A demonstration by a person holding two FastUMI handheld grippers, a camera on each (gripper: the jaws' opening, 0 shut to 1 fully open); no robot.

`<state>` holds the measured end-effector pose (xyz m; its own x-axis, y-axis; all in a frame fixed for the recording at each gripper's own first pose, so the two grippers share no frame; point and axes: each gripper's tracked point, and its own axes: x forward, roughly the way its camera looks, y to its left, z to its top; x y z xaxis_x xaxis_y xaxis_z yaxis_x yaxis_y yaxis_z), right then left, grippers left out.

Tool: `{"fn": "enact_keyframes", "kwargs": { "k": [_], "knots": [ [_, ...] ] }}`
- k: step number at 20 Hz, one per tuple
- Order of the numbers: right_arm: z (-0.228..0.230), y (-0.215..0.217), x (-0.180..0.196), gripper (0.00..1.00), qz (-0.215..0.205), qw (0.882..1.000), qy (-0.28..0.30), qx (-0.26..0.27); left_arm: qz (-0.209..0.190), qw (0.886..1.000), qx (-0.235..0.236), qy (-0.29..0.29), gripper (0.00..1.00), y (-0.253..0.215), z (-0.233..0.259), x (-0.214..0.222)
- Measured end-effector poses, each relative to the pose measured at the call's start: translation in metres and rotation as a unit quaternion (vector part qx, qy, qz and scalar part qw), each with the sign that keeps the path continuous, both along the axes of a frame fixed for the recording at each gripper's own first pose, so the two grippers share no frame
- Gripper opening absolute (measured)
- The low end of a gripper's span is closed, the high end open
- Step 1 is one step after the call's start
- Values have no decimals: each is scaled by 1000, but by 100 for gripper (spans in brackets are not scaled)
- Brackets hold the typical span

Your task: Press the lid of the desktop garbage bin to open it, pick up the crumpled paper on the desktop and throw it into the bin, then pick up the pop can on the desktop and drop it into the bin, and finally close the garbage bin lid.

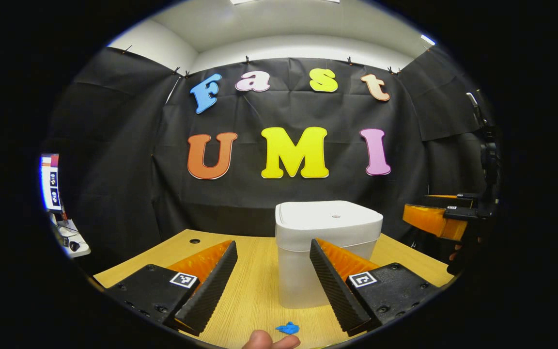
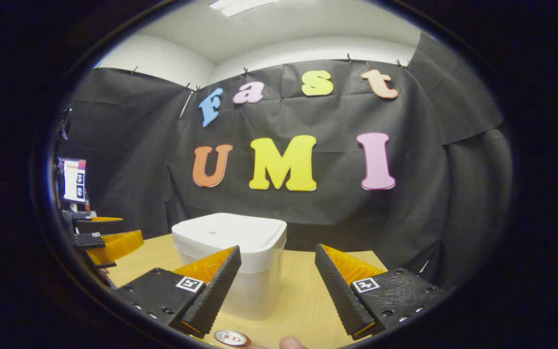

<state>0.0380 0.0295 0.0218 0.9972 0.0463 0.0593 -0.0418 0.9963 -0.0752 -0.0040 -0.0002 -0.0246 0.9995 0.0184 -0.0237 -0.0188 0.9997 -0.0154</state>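
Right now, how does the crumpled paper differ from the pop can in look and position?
The crumpled paper is a small blue irregular wad, while the pop can shows a round metallic top with red on it. The paper lies before the left gripper, in front of the bin; the can stands low at the right gripper. Both rest on the wooden desktop, ungrasped, outside the closed bin.

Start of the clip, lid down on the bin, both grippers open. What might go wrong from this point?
1. The bin is light-looking and stands free on the table; a press on its closed lid off centre might tip or slide it.
2. The crumpled paper is small and lies low under the left gripper; the open fingers may close over it and miss.
3. The can sits at the right gripper view's bottom edge, so the right gripper may nudge it away.
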Motion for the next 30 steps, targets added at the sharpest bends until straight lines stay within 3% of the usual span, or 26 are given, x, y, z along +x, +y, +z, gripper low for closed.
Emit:
{"fn": "enact_keyframes", "kwargs": {
  "k": [6, 7, 8, 9, 11, 15, 22, 25, 30],
  "knots": [
    [20, 21, 27, 65, 27, 1000, -3, 0, 9, 1000, 3, 4, 98, 7, -2, -2],
    [21, 26, 32, 48, 36, 999, 0, -1, 10, 1000, 4, 4, 97, 8, -4, -3],
    [20, 31, 37, 43, 42, 999, 4, -2, 10, 1000, 3, 4, 97, 9, -4, -3],
    [21, 33, 40, 19, 49, 999, 7, 0, 10, 1000, 3, 4, 97, 9, -6, -3],
    [11, 45, 48, 0, 68, 997, 27, 0, 8, 1000, 3, 7, 98, 10, -10, -4],
    [6, 62, 62, 4, 89, 995, 43, -12, 3, 1000, -2, 15, 97, 8, -17, -2],
    [-17, 71, 84, 1, 102, 990, 95, -12, 3, 1000, -3, 14, 97, 15, -20, 0],
    [-20, 70, 81, 5, 108, 986, 122, -44, 1, 1000, -7, 20, 98, 14, -26, 3],
    [-5, 64, 78, 1, 85, 991, 87, -63, -5, 1000, -14, 25, 98, 8, -30, 7]
  ]
}}
